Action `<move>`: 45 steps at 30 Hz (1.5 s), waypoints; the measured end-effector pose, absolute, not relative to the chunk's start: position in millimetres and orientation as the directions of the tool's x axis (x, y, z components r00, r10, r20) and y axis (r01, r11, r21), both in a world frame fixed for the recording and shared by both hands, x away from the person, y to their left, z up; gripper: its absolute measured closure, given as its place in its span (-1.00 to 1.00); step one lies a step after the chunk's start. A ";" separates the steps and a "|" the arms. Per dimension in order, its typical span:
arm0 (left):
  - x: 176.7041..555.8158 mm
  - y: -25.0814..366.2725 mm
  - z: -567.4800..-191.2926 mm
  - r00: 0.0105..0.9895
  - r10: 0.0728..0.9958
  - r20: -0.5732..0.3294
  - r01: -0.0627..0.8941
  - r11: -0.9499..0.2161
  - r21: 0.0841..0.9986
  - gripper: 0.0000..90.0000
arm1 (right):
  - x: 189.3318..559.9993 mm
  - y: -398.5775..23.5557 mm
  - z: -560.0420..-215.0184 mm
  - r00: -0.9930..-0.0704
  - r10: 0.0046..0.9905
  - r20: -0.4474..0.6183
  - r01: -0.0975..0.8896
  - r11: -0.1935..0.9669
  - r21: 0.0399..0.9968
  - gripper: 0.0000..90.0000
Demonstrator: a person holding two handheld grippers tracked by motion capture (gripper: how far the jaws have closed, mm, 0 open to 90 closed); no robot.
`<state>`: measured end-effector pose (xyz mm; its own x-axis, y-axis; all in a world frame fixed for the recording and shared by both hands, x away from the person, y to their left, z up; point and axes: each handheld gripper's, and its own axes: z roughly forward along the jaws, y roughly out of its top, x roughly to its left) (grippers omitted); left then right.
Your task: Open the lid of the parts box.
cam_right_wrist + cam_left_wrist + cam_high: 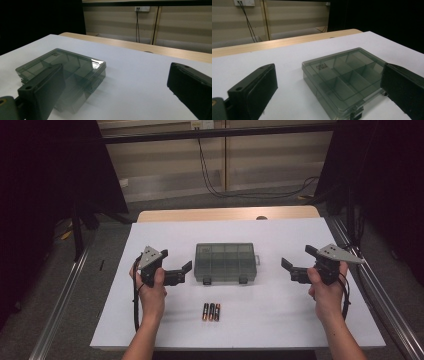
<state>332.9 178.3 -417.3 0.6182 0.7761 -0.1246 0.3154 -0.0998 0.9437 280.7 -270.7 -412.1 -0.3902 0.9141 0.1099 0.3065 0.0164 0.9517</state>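
Note:
A smoky see-through compartment box lies shut in the middle of the white table top. Three batteries lie side by side in front of it, nearer the person. My left gripper hovers just left of the box, open and holding nothing. My right gripper hangs a little further off on the box's right side, also open and holding nothing. In the left gripper view the box sits ahead between the spread jaws of the left gripper. In the right gripper view the box lies partly behind the left jaw of the right gripper.
A wooden strip runs along the table's far edge. Metal rails flank both sides. Cables hang from a wall socket behind the table. Bare white surface surrounds the box and batteries.

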 end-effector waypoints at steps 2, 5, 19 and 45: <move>335.2 176.6 -417.9 0.617 0.774 -0.140 0.323 -0.087 0.942 -0.98 | 284.6 -268.2 -411.7 -0.391 0.912 0.125 0.311 0.003 0.950 -0.94; 337.7 173.7 -419.3 0.609 0.779 -0.147 0.328 -0.078 0.941 -0.97 | 289.8 -262.4 -409.6 -0.398 0.908 0.133 0.310 -0.004 0.951 -0.86; 336.7 156.9 -431.9 0.598 0.778 -0.195 0.405 -0.083 0.911 0.10 | 294.8 -233.0 -422.3 -0.470 0.877 0.099 0.319 0.064 0.946 0.68; 333.9 160.8 -467.9 0.580 0.787 -0.211 0.531 -0.169 0.830 1.00 | 296.9 -217.9 -469.5 -0.576 0.812 0.095 0.473 0.236 0.849 1.00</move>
<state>333.9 160.8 -467.9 0.5802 0.7868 -0.2106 0.5307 -0.1691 0.8305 296.9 -217.9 -469.5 -0.5762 0.8118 0.0949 0.4728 0.2364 0.8489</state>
